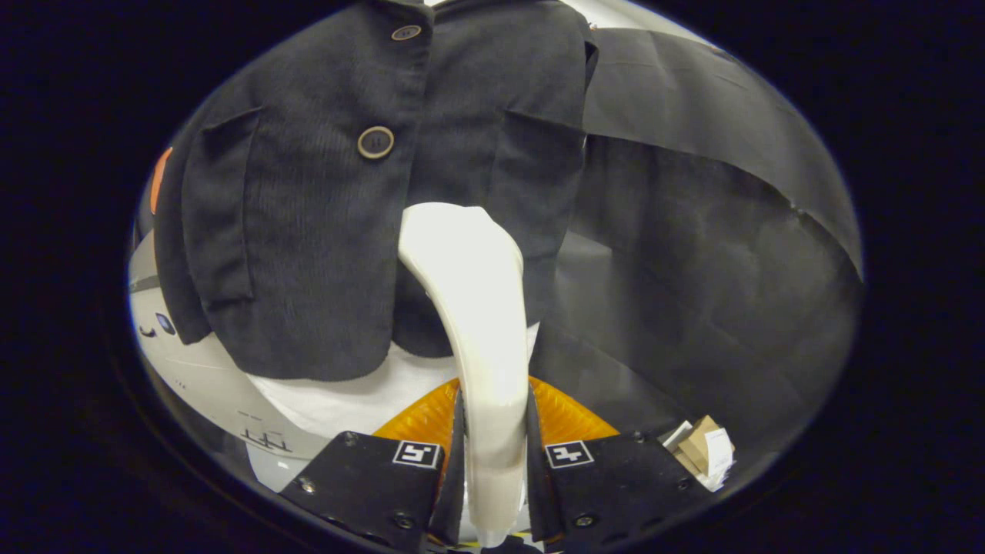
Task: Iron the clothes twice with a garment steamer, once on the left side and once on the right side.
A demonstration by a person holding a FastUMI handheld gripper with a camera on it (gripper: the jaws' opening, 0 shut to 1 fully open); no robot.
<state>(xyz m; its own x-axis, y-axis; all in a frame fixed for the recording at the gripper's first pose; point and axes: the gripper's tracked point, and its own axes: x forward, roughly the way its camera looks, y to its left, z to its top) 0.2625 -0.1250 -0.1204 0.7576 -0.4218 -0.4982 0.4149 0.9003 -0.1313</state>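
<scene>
Nearest the camera, the gripper (492, 454) has its jaws pinching the white handle of the garment steamer (473, 308), one finger pressed to each side of it. The handle rises from between the fingers and curves forward to a broader, rounded head that lies against the lower part of a dark corduroy jacket (331, 215), just right of its button line and near the hem.

The jacket hangs ahead of the fingers, its front facing the camera. A large round button (375, 142) sits on the front placket above and to the left of the steamer head, and a second button (405, 32) shows higher up near the collar. Two patch pockets flank the placket, one on each side. Below the hem a white garment or cloth (346, 396) shows, just ahead of the left finger.

To the right of the jacket hangs the black cloth booth wall (716, 254), with a fold running across it. Low beside the right finger lie some small cardboard and paper pieces (704, 450); what they are cannot be told.
</scene>
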